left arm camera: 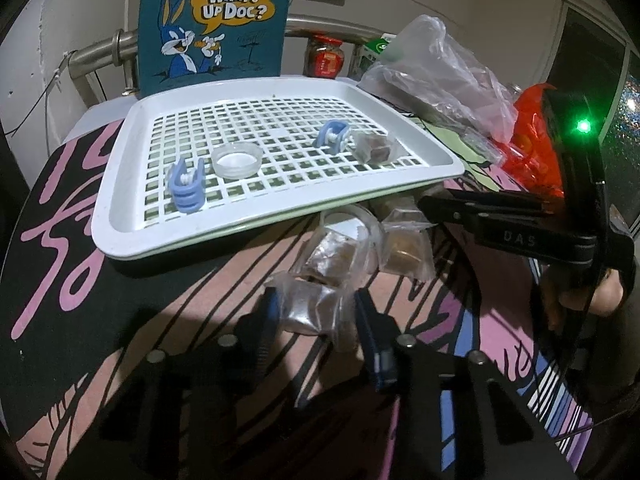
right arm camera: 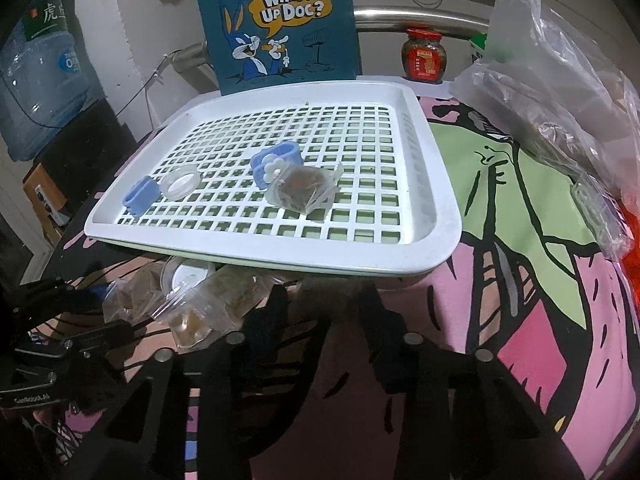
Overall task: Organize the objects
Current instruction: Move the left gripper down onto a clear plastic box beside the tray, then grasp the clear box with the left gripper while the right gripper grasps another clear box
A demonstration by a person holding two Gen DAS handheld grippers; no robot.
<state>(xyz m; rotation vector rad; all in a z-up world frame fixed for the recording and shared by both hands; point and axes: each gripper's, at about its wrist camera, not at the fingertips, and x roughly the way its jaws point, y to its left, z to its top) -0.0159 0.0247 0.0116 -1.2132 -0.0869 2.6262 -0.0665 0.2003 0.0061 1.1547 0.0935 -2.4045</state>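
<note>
My left gripper has a clear packet of brown stuff between its pads, which press on it from both sides on the cartoon-print cloth. Two more packets and a clear round lid lie just past it, by the tray's front edge. My right gripper reaches under that edge from the right. A brownish packet sits at its tips, dim in shadow. The white grid tray holds two blue clips, a clear lid and one packet.
A blue cartoon board stands behind the tray against a steel rail. A red-lidded jar, a crumpled plastic bag and an orange-red plastic thing crowd the back right. A water bottle stands off to the left.
</note>
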